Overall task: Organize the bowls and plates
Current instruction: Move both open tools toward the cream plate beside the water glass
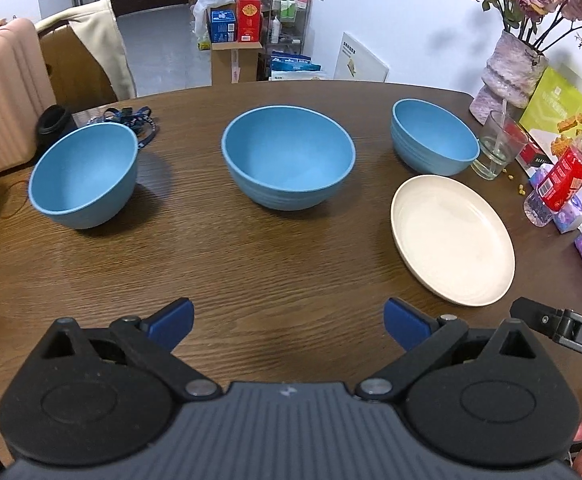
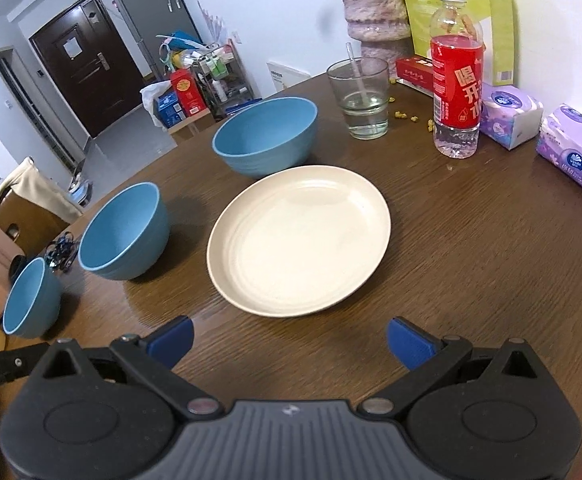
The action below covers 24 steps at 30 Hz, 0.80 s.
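My left gripper spread wide and empty above the wooden table, my right gripper equally wide, holding nothing, cream plate just ahead, three blue bowls beyond, apart.

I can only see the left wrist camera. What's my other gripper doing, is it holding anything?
Observer: No. The right gripper has its jaws wide open, with nothing between them.
Child: What is it looking at?
Observer: The cream plate is straight ahead of it, lying flat and empty on the table.
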Each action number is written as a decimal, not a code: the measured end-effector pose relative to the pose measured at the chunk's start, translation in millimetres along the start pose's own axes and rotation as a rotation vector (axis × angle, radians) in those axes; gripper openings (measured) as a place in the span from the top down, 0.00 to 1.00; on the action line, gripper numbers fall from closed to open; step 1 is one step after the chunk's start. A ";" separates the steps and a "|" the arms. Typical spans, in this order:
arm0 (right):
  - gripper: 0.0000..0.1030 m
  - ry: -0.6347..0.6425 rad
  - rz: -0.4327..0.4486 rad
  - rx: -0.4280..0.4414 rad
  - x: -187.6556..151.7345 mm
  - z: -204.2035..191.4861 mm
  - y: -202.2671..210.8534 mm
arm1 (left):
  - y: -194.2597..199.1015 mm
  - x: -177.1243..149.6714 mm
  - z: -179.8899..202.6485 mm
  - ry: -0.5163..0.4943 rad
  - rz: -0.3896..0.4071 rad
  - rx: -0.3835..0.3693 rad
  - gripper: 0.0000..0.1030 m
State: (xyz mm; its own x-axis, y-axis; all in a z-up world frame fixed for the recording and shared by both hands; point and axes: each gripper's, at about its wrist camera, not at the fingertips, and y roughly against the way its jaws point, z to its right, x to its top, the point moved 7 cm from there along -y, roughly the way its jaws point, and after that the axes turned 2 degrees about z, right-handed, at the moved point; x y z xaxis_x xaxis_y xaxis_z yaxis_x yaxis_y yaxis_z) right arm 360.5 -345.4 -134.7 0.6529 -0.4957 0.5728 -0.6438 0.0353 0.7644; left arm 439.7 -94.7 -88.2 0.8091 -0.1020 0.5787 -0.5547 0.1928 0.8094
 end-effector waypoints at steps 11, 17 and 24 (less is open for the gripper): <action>0.00 -0.012 -0.007 -0.018 16.9 18.8 -14.7 | -24.7 10.4 24.1 -0.016 -0.021 0.000 0.00; 0.00 -0.010 -0.017 -0.029 27.3 31.4 -23.7 | -40.6 18.5 39.3 -0.021 -0.032 -0.003 0.00; 0.00 -0.002 -0.030 -0.032 42.4 45.3 -39.1 | -61.7 26.1 57.0 -0.022 -0.046 -0.007 0.00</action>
State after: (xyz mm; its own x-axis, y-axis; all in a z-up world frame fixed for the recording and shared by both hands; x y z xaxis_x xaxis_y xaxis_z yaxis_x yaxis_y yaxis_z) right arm 395.2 -407.1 -153.7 0.6707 -0.4986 0.5492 -0.6111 0.0483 0.7901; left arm 483.9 -164.9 -117.3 0.8290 -0.1324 0.5433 -0.5159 0.1939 0.8345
